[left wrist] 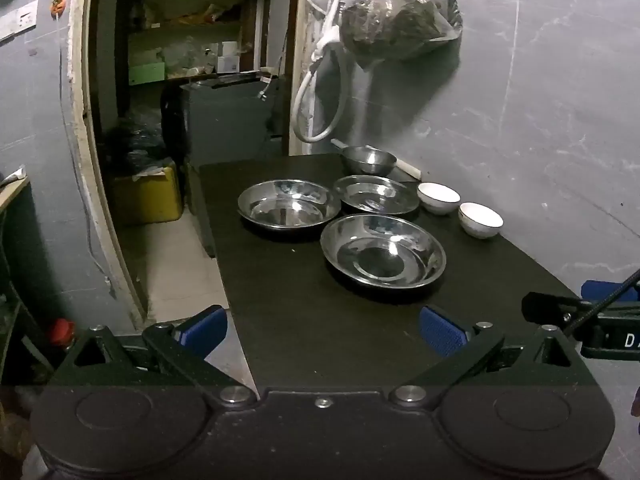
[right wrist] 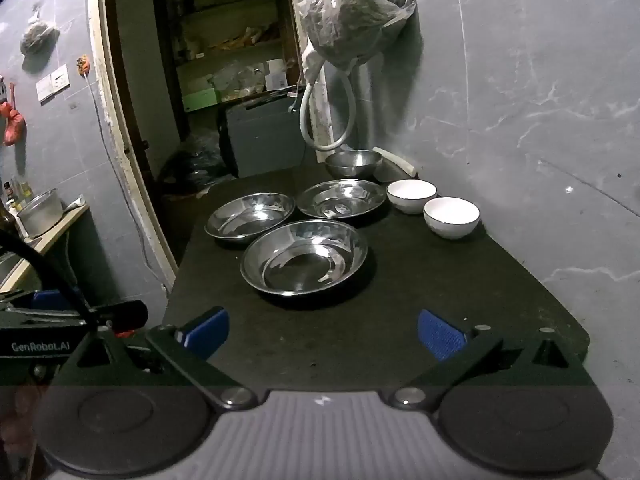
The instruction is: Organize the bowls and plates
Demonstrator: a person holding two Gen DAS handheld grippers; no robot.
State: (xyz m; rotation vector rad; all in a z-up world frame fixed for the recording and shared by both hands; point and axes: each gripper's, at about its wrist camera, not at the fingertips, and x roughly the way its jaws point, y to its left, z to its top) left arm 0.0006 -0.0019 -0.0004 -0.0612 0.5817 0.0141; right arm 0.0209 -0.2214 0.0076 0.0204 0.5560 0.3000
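Nearest, the left gripper (left wrist: 322, 330) hangs over the near left edge of the black matte table (left wrist: 304, 344), its ribbed blue pads spread wide with nothing between them; the right gripper (right wrist: 323, 334) is likewise spread wide and empty over the near edge. Beyond them sits the nearest steel plate (right wrist: 304, 257), round, shallow, mirror-shiny and empty. Behind it lie two more empty steel plates: the left steel plate (right wrist: 250, 215) and the far steel plate (right wrist: 341, 199), their rims just beside each other. To the right, two white ceramic bowls with thin dark rims, the near white bowl (right wrist: 451, 217) and the far white bowl (right wrist: 411, 196), stand close together and look empty. Farthest back is a deeper steel bowl (right wrist: 353, 162). A crinkled plastic bag (right wrist: 356, 16) of dark stuff and a looped pale hose (right wrist: 328, 120) hang on the grey marbled wall. Only the right wrist view shows a metal pot (right wrist: 40, 212) on a counter at far left.
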